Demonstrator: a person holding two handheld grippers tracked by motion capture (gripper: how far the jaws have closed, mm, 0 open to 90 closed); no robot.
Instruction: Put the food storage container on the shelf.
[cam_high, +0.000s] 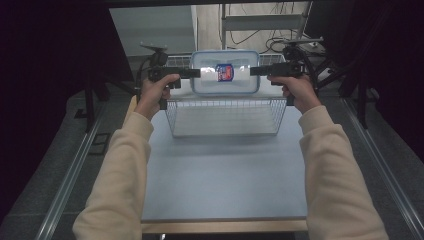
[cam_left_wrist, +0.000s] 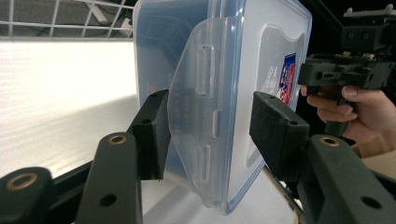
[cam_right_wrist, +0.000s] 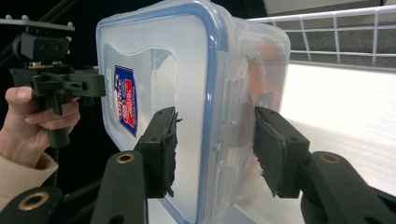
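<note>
Cream sleeves (cam_high: 120, 175) come up from the near edge, both hands raised over the table (cam_high: 225, 175), and between them hangs the clear plastic container (cam_high: 225, 72) with its blue-rimmed lid, lifted above the wire basket (cam_high: 225, 117). Left gripper (cam_high: 192, 73) has one short end: its jaws sit partway open around the container's flap latch (cam_left_wrist: 198, 98), pads pressing either side. Right gripper (cam_high: 256, 71) has the opposite end, its pads (cam_right_wrist: 161, 149) clamped on lid and base. Container sits level, sticker (cam_high: 225, 72) facing up, spanning straight from one set of fingers to the other.
</note>
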